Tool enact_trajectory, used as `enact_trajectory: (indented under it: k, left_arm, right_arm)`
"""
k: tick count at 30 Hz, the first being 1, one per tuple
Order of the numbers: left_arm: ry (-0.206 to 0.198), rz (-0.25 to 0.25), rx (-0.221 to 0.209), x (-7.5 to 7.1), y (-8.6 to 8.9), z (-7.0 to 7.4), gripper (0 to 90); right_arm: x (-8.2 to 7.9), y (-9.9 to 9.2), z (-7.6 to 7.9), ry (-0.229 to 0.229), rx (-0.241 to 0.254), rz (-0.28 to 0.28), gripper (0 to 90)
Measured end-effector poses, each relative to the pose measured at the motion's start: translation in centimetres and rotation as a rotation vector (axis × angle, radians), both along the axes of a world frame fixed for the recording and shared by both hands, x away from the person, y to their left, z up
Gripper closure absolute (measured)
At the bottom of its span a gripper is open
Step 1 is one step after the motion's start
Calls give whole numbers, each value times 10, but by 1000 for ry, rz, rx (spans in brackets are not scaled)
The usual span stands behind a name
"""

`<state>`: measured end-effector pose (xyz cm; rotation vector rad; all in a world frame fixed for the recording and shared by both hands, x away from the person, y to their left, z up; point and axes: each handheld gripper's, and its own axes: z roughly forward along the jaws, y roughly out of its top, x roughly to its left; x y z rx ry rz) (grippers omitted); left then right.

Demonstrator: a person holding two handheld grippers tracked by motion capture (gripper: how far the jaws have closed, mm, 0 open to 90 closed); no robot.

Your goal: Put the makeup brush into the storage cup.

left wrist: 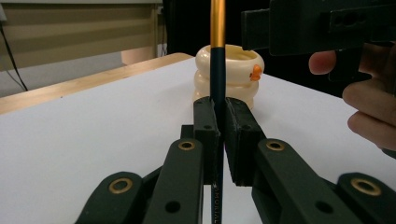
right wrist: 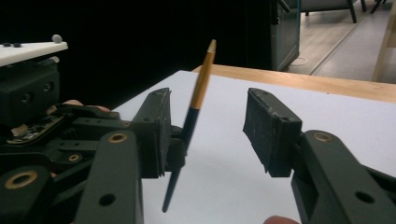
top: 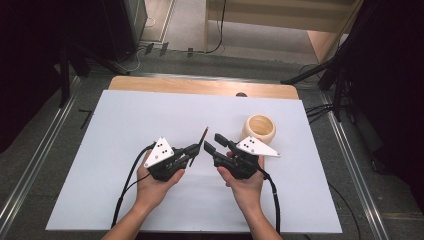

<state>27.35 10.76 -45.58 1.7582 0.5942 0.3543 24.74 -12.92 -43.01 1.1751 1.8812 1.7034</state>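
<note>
My left gripper (top: 195,149) (left wrist: 218,105) is shut on a thin dark-blue pencil-like stick (top: 203,136) (left wrist: 217,70) with a golden upper part, held upright and leaning slightly. My right gripper (top: 215,143) (right wrist: 210,98) faces it from the right, open. In the right gripper view the stick (right wrist: 201,88) stands in the gap between the jaws, closer to the left one; no contact shows. A cream ringed pot (top: 259,129) (left wrist: 243,74) with a small orange mark stands on the table behind the right gripper.
A white sheet (top: 150,120) covers the wooden table (top: 200,86), which is bare around the hands. Dark stands and cables flank the table on both sides. A hand (left wrist: 373,112) holds the right gripper (left wrist: 299,28) close ahead in the left gripper view.
</note>
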Motion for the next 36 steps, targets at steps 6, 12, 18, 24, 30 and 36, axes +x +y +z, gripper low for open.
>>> enact_trajectory:
  k: [6,12,18,24,30,36]
  left_arm:
    - [-4,-15,0,-2,-4,-1,853]
    - [-7,-28,0,-5,-7,-1,853]
    - [-9,-46,5,-7,-11,-2,853]
    - [-13,-54,8,-8,-13,-3,853]
    - [-16,-60,12,-9,-15,-4,853]
    - [-9,-65,10,-8,-16,-5,853]
  right_arm:
    - [0,3,-1,10,8,-2,587]
    - [3,3,-4,44,40,-3,640]
    - [5,2,-8,67,69,1,696]
    - [5,3,-10,81,86,13,735]
    - [6,3,-12,88,91,18,788]
    - [7,2,-13,107,109,29,843]
